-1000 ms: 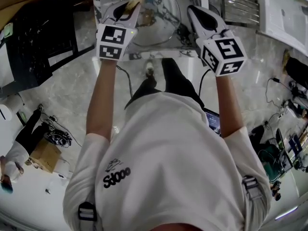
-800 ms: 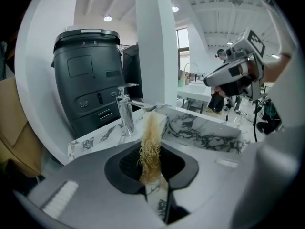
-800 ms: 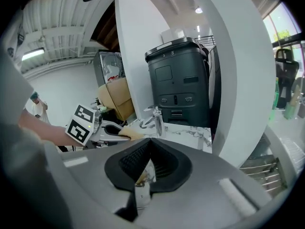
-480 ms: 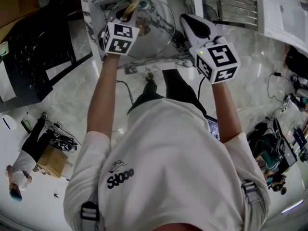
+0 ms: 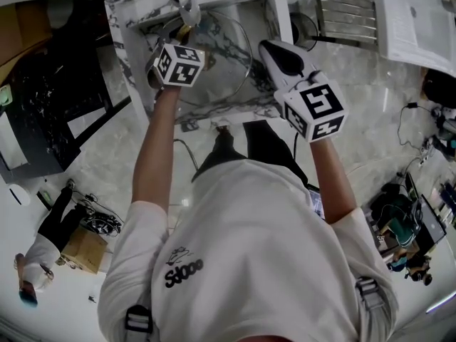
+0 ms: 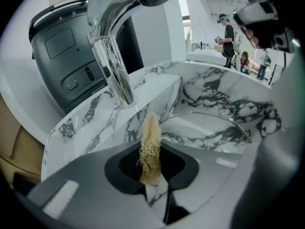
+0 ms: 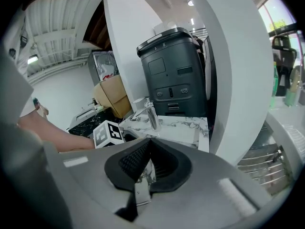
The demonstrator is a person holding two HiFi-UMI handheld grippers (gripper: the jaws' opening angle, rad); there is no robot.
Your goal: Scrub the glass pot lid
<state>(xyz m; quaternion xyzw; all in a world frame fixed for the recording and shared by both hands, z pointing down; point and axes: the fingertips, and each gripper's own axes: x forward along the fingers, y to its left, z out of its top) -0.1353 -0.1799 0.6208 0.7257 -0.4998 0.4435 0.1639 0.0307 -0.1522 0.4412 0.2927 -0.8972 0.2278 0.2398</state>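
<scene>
The glass pot lid (image 5: 221, 52) leans tilted inside the marble sink (image 5: 128, 27), its metal rim (image 6: 209, 114) curving across the basin. My right gripper (image 5: 265, 47) is shut on the lid's right edge; a strip of rim shows between its jaws (image 7: 148, 144). My left gripper (image 5: 182, 41) is shut on a tan loofah scrubber (image 6: 150, 144), which sticks up past the jaws. It hovers over the lid's left side, just below the chrome faucet (image 6: 112, 56). I cannot tell whether the loofah touches the glass.
A black appliance (image 6: 62, 46) stands behind the faucet on the counter. A metal drying rack (image 5: 349, 9) lies right of the sink. A white pillar (image 7: 228, 70) rises close to my right gripper. People stand in the background (image 6: 228, 32). Cables lie on the floor.
My left gripper has carried the loofah farther in over the sink, closer to the faucet. My right gripper has kept its hold on the lid and shifted slightly left.
</scene>
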